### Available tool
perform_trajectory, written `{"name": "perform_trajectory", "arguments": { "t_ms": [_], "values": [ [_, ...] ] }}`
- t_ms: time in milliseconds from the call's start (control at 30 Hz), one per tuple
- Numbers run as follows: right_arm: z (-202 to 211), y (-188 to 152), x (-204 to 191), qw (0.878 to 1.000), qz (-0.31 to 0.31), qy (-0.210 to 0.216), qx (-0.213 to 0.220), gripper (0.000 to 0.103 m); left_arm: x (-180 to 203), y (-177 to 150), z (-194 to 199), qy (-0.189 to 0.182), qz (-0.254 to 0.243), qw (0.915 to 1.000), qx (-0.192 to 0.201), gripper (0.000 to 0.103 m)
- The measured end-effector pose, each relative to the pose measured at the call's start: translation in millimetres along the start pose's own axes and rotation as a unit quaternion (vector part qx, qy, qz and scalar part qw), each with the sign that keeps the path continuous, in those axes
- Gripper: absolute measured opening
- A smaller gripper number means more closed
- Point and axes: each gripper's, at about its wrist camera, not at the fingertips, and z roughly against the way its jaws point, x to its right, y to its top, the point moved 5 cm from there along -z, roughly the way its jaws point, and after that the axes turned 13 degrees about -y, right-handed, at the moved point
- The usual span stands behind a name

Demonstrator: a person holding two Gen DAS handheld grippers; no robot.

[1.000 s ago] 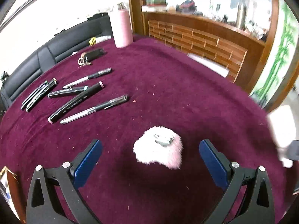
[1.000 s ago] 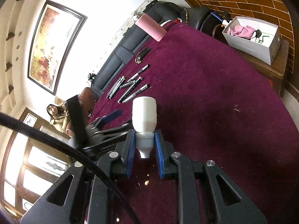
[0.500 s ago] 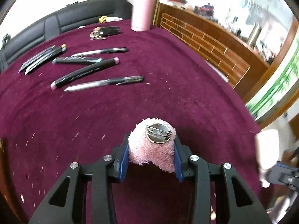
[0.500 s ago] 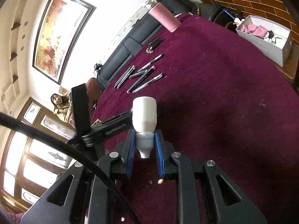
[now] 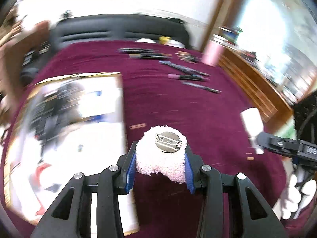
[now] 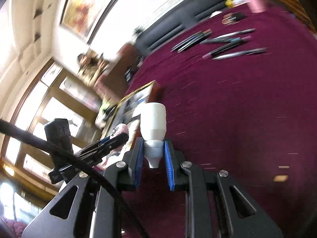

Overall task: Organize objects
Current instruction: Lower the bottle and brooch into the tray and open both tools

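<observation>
The left claw (image 5: 160,165) grips a fluffy pink brooch (image 5: 161,153), raised above the maroon counter (image 5: 178,103). The right claw (image 6: 153,159) clamps a white bottle (image 6: 153,122) by its cap. Blurred pens (image 5: 188,75) lie farther off, beside a box (image 5: 65,130).

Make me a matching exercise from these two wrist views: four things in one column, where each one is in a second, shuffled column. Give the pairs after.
Things:
1. fluffy pink brooch
2. white bottle
3. pens
4. pink tumbler

Places:
A. standing at the cloth's far edge
B. between the right gripper fingers
C. lying in a group on the maroon cloth
D. between the left gripper fingers

Pairs: 1-D, 2-B, 3-C, 4-A
</observation>
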Motion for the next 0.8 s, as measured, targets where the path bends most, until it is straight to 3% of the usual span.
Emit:
{"name": "perform_trajectory", "arguments": {
  "t_ms": [133,300,533,800],
  "values": [
    [-52.2,-16.3,-55.0,0.998,0.035,0.024,-0.051,0.019,-78.9,-11.8,38.4,0.053,0.061,0.9964,0.024,0.036],
    [-116.8,-33.9,-109.6,0.991,0.067,0.025,-0.110,0.019,-142.1,-4.1,49.7,0.090,0.076,0.9926,0.030,0.036],
    [-171.7,-43.0,-142.5,0.981,0.124,-0.077,-0.127,0.019,-200.9,-3.2,38.0,0.107,0.097,0.9895,0.010,0.037],
    [-197.0,-54.5,-149.8,0.964,0.170,-0.154,-0.132,0.019,-206.0,-7.0,33.7,0.082,0.107,0.9908,0.013,0.041]
  ]
}}
